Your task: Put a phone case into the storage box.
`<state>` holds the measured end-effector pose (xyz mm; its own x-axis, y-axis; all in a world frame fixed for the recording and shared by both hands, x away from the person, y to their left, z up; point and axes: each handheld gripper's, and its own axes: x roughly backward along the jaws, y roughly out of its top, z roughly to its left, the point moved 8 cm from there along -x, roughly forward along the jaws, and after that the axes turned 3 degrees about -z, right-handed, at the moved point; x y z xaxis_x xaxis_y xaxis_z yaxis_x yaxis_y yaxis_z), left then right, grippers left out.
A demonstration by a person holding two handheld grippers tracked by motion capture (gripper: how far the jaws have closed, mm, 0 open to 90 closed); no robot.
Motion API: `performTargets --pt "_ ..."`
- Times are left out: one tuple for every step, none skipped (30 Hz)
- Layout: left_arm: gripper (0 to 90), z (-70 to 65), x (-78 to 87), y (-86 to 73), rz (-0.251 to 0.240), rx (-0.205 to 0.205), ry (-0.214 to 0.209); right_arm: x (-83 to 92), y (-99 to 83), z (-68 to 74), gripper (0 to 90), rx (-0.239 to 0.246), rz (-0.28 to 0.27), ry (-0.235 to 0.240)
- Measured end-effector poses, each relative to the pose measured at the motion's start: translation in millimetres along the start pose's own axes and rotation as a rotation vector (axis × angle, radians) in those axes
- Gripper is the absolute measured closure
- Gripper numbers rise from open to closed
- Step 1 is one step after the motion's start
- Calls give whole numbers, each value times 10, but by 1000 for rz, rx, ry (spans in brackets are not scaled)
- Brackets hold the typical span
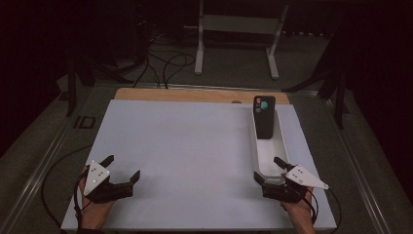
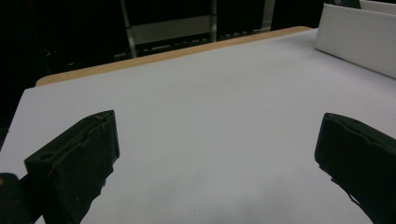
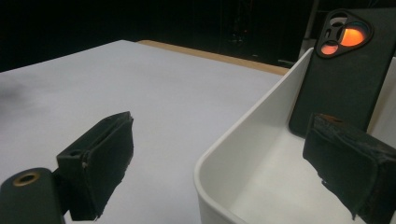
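Observation:
A black phone case (image 1: 265, 117) with a round camera cut-out leans upright against the far end of a long white tray (image 1: 281, 141) at the right of the white board. My right gripper (image 1: 267, 168) is open at the tray's near end. In the right gripper view its gripper (image 3: 224, 130) has one jaw outside the tray (image 3: 243, 126) and the other over its inside, with the phone case (image 3: 345, 79) beyond. My left gripper (image 1: 122, 166) stands open near the board's front left, holding nothing. The left gripper view shows its gripper (image 2: 219, 126) over bare board.
The white board (image 1: 195, 156) covers most of a wooden table whose far edge (image 1: 195, 94) shows. Behind it a white metal stand (image 1: 238, 29) and cables (image 1: 165, 63) sit on the floor. The tray's wall (image 2: 359, 37) shows at the upper right of the left gripper view.

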<state>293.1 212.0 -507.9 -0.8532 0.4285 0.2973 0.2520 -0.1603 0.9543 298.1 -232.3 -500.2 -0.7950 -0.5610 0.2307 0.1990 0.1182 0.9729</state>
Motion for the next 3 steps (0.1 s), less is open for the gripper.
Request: performTargets --pt "5 0 0 0 0 0 0 0 0 0 88 0 0 0" --pt "5 -2 -7 -2 0 2 1 1 -1 -2 88 0 0 0" --pt "5 -2 -11 -5 2 4 1 8 -2 -20 88 -6 -5 -7"
